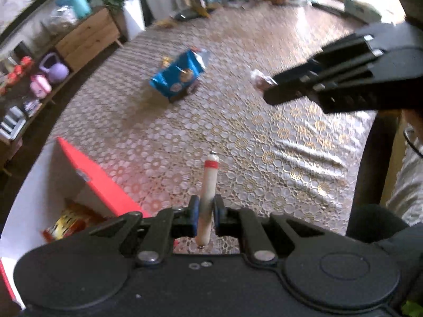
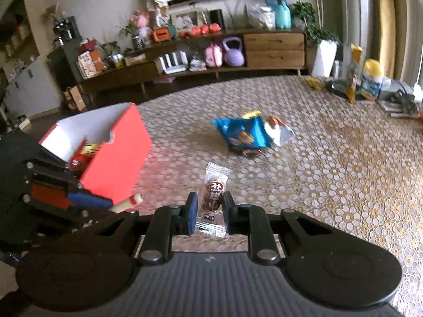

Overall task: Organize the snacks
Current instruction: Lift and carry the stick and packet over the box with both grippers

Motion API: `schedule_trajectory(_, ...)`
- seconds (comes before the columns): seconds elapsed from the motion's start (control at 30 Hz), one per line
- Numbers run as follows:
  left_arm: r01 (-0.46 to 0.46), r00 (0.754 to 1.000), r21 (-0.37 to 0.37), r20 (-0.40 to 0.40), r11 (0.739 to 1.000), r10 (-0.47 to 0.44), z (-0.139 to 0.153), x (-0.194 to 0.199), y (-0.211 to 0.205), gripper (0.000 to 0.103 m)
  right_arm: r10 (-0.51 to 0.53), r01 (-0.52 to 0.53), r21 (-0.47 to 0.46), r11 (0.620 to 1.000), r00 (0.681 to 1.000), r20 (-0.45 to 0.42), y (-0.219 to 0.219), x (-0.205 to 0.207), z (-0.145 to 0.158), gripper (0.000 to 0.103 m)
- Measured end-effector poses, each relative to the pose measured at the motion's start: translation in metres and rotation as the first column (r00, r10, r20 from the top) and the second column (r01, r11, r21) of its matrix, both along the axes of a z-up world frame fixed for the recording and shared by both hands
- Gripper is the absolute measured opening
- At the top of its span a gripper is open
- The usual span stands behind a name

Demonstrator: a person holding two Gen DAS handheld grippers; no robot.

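Fingers [image 1: 191, 211] pinching sausage stick [image 1: 208, 182], right fingers [image 2: 229, 206] clamping wrapped candy [image 2: 214, 192]

Red box [image 2: 111, 163], blue packet [image 2: 240, 132], gold-patterned tablecloth [image 2: 343, 185].

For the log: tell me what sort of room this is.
Probably a home living room: a long wooden sideboard crowded with ornaments, potted plants, and a table under a lace-patterned cloth.

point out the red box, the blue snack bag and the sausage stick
red box [image 2: 116, 158]: right wrist view, on its red side wall
blue snack bag [image 2: 242, 132]: right wrist view, on its printed front
sausage stick [image 1: 208, 182]: left wrist view, on its upper shaft
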State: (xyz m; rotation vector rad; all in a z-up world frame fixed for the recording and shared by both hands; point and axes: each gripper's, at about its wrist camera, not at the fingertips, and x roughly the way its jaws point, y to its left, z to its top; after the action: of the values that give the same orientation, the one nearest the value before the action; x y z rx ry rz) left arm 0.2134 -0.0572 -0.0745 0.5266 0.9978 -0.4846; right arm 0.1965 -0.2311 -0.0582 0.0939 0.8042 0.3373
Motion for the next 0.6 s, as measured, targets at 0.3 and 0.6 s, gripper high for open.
schedule_trajectory(0.3, -0.167, 0.977, -0.126, 0.111, 0.978, 0.181, 0.047, -0.034, 0.046, 0.007, 0.078, -0.078, -0.003, 0.997, 0.994, 0.075, 0.044, -0.033, 0.048, 0.019)
schedule_trajectory(0.6, -0.292, 0.928, -0.211, 0.172, 0.933, 0.330, 0.076, -0.062, 0.098, 0.008, 0.168, -0.169, 0.000, 0.986, 0.978, 0.124, 0.105, -0.049, 0.078, 0.019)
